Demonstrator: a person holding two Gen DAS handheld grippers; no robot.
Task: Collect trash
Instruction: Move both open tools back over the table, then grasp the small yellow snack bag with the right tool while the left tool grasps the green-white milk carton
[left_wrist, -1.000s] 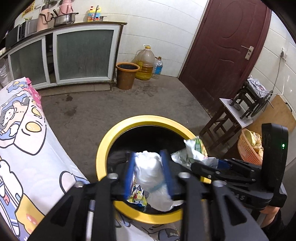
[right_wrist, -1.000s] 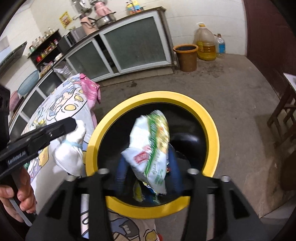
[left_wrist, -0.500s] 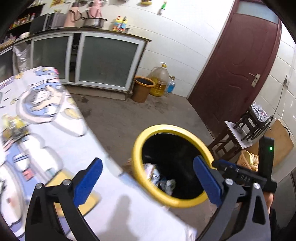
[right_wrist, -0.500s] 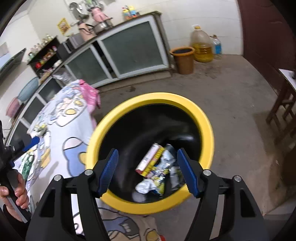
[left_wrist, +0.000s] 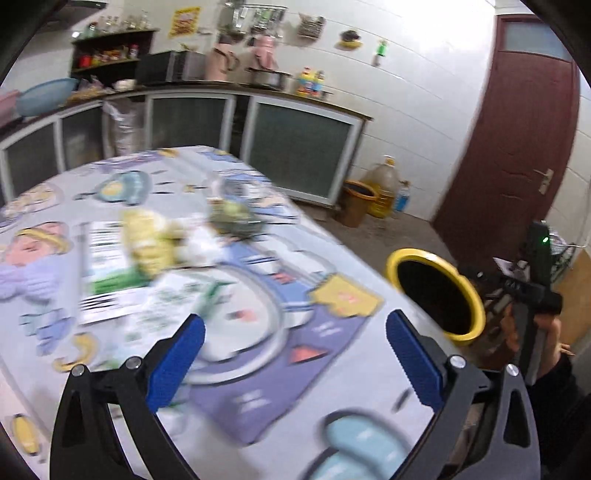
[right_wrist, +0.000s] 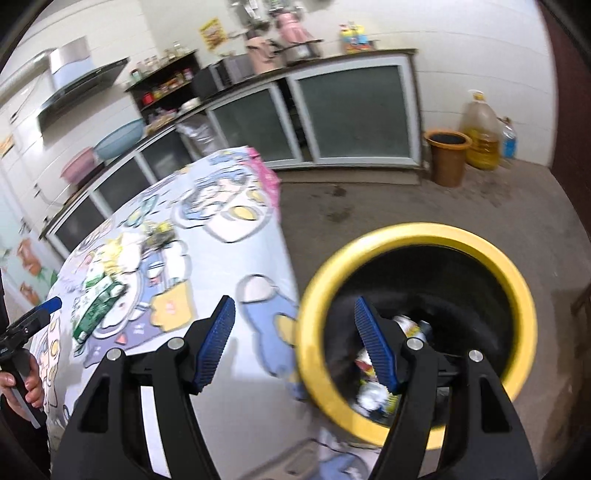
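- Left gripper (left_wrist: 295, 345): jaws spread wide, nothing between the blue pads (left_wrist: 177, 363). It hangs over the cartoon-print tablecloth (left_wrist: 280, 373), pointing down at a slant.
- Right gripper (right_wrist: 293, 334): jaws apart at a moderate width, empty. One finger shows in front of the tablecloth edge, the other in front of the bin mouth.
- Yellow-rimmed bin (right_wrist: 517, 295): stands on the concrete floor just beside the table, black inside. Wrappers in the bin (right_wrist: 373, 391) lie at the bottom, partly hidden behind the right gripper's finger; blurred, so the count is unclear.
- From the left wrist view the bin (left_wrist: 469, 291) sits past the table's far right edge, with the right gripper and the hand holding it (left_wrist: 543, 332) just beside it.
- Trash on the table (left_wrist: 147, 251): a loose cluster near the middle of the cloth, including a green and white packet (right_wrist: 98, 302), something yellow and crumpled, and a darker clump behind. Heavy motion blur; individual items cannot be told apart.
- This cluster lies ahead of the left gripper, not touching it.
- Background: glass-front cabinets (right_wrist: 351, 114), a brown bucket (right_wrist: 447, 157), an oil jug (right_wrist: 480, 133), a dark red door (left_wrist: 517, 147).
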